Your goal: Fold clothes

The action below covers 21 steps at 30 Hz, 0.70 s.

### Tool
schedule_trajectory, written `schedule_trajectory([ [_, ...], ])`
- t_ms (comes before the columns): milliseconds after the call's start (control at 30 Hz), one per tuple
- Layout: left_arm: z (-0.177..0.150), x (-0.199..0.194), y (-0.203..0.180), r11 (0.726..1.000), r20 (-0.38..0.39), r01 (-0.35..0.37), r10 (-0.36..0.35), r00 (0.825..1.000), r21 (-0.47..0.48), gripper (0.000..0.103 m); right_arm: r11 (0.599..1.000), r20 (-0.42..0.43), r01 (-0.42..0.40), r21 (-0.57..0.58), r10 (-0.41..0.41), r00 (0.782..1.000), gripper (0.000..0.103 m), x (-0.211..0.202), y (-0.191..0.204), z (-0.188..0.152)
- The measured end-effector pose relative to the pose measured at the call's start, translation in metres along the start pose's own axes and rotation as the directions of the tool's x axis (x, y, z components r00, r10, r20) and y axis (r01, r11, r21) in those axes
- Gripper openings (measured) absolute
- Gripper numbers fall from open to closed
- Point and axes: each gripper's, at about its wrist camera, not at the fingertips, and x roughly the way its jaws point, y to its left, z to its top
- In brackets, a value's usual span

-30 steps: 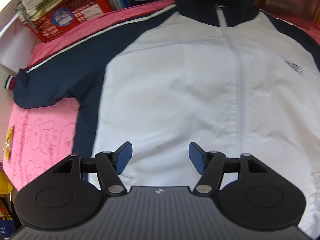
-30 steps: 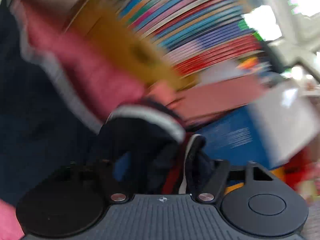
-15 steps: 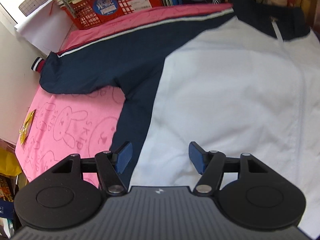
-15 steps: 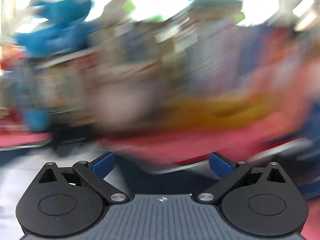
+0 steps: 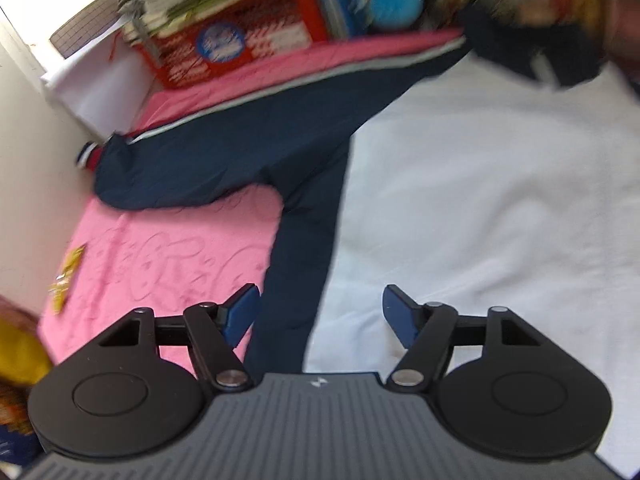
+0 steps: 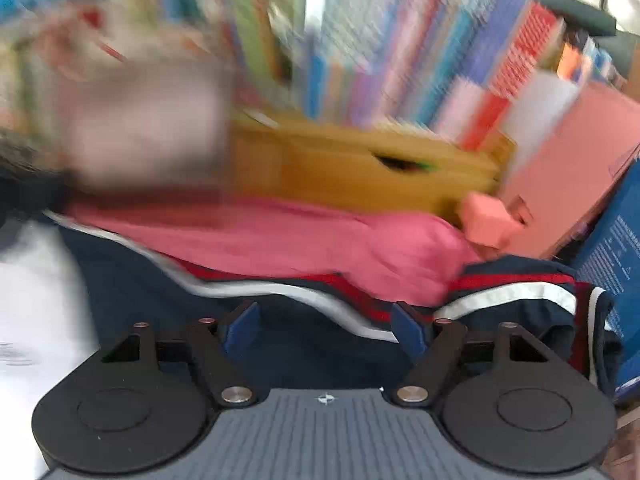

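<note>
A white and navy zip jacket (image 5: 480, 184) lies spread flat on a pink blanket (image 5: 168, 256). Its left navy sleeve (image 5: 224, 160) stretches out to a striped cuff (image 5: 86, 156) near the wall. My left gripper (image 5: 318, 312) is open and empty, low over the jacket's side seam. My right gripper (image 6: 322, 326) is open and empty over the other navy sleeve (image 6: 304, 332), whose striped cuff (image 6: 560, 300) lies to its right. The right wrist view is blurred.
A red basket (image 5: 248, 44) of papers and a blue plush ball (image 5: 394, 0) stand behind the blanket. A yellow wrapper (image 5: 68, 280) lies at the blanket's left edge. A yellow wooden box (image 6: 360, 164), books (image 6: 400, 40) and a pink carton (image 6: 568, 168) crowd the right side.
My right gripper has let go of the sleeve cuff and opened, then swung back over the sleeve. My left gripper has moved left, from the white front to the side seam.
</note>
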Motion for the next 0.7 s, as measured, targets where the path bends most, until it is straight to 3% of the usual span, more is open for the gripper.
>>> schedule_trajectory([
  [67, -0.006, -0.005, 0.000, 0.998, 0.018, 0.062, -0.062, 0.998, 0.030, 0.071, 0.989, -0.011, -0.139, -0.040, 0.139, 0.990, 0.075, -0.029, 0.038, -0.017],
  [133, -0.016, -0.001, 0.000, 0.993, -0.007, 0.078, -0.077, 0.997, 0.083, 0.071, 0.962, -0.066, -0.268, -0.051, 0.265, 0.962, 0.072, -0.051, 0.077, -0.043],
  [200, -0.027, 0.002, 0.000, 0.988, -0.024, 0.085, -0.082, 0.996, 0.126, 0.074, 0.947, -0.142, -0.306, -0.093, 0.292, 0.946, 0.069, -0.056, 0.108, -0.065],
  [267, -0.036, 0.001, 0.010, 0.987, -0.013, 0.091, -0.090, 0.996, 0.134, 0.077, 0.960, -0.191, -0.221, -0.173, 0.188, 0.964, 0.071, -0.058, 0.127, -0.098],
  [333, -0.042, -0.003, 0.023, 0.986, -0.015, 0.095, -0.093, 0.996, 0.139, 0.078, 0.978, -0.160, -0.161, -0.132, 0.139, 0.977, 0.082, -0.064, 0.112, -0.109],
  [400, -0.045, -0.015, 0.035, 0.984, -0.013, 0.098, -0.097, 0.995, 0.147, 0.071, 0.992, -0.207, -0.086, -0.094, 0.065, 0.976, 0.078, -0.077, 0.100, -0.104],
  [467, -0.051, -0.029, 0.044, 0.973, 0.001, 0.179, -0.181, 0.983, 0.145, 0.072, 0.991, -0.164, -0.080, -0.106, 0.062, 0.985, 0.074, -0.112, 0.101, -0.102],
  [567, -0.063, -0.050, 0.052, 0.934, 0.023, 0.322, -0.329, 0.944, 0.151, 0.073, 0.979, -0.156, -0.175, -0.105, 0.157, 0.975, 0.074, -0.159, 0.125, -0.114],
  [600, -0.070, -0.051, 0.049, 0.925, 0.013, 0.338, -0.345, 0.939, 0.173, 0.074, 0.976, -0.167, -0.196, -0.100, 0.177, 0.970, 0.074, -0.171, 0.134, -0.122],
  [700, -0.096, -0.043, 0.039, 0.916, -0.053, 0.330, -0.326, 0.944, 0.230, 0.074, 0.972, -0.246, -0.218, -0.084, 0.192, 0.950, 0.074, -0.181, 0.163, -0.153],
])
